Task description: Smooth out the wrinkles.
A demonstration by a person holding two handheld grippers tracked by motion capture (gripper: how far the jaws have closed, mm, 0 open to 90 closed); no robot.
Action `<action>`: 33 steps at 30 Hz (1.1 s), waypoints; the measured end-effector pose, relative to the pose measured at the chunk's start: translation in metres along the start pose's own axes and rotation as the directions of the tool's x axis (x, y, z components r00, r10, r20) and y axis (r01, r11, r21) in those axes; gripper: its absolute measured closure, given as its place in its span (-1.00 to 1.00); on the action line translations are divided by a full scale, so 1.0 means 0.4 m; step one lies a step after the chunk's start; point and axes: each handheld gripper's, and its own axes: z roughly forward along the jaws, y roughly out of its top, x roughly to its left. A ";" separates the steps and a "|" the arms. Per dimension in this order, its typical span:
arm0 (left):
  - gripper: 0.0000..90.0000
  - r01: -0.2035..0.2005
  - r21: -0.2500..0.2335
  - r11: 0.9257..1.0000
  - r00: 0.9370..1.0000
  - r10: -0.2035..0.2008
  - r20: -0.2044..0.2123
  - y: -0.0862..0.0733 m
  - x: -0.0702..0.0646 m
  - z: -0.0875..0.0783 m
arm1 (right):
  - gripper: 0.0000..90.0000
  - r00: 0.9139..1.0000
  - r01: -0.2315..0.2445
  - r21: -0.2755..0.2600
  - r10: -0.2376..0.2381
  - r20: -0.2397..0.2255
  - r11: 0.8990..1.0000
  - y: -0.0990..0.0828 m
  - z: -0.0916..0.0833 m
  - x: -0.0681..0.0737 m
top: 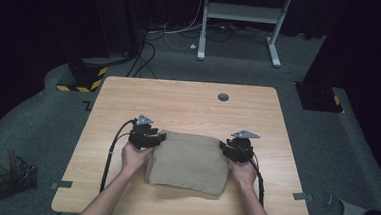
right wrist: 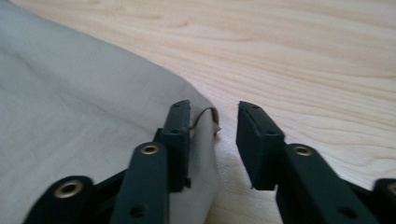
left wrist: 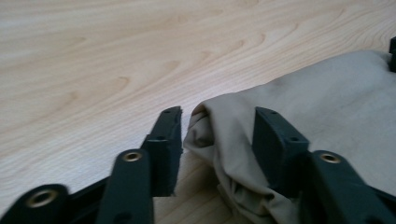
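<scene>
Dark room, grey carpet, wooden table (top: 189, 102) mid-frame. Folded tan cloth (top: 187, 162) lies flat at lower centre of the table. Left gripper (top: 152, 139) at the cloth's upper-left corner, jaws apart, cloth corner (left wrist: 219, 135) loose between them, not pinched. Right gripper (top: 228, 149) at the upper-right corner, jaws apart, cloth edge (right wrist: 205, 116) in the gap. Wire basket (top: 13, 179) on the floor, lower left, holds stick-like items, too dim to identify.

Wire basket (top: 12, 181) beside wooden table (top: 189, 100)
</scene>
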 end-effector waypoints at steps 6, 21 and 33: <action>-0.06 -0.019 -0.067 0.998 1.000 0.020 0.016 0.007 -0.023 -0.064 | 0.31 1.000 0.004 -0.067 -0.004 -0.001 0.998 0.011 -0.056 0.005; -0.08 -0.073 -0.003 0.997 0.994 0.073 0.085 -0.109 -0.095 -0.064 | 0.26 0.994 0.042 -0.019 -0.044 -0.100 0.999 -0.094 -0.074 0.069; -0.14 -0.019 -0.013 1.000 0.999 0.019 0.039 -0.070 -0.049 0.002 | 0.24 0.998 0.033 0.007 -0.032 -0.047 0.999 -0.047 0.012 0.046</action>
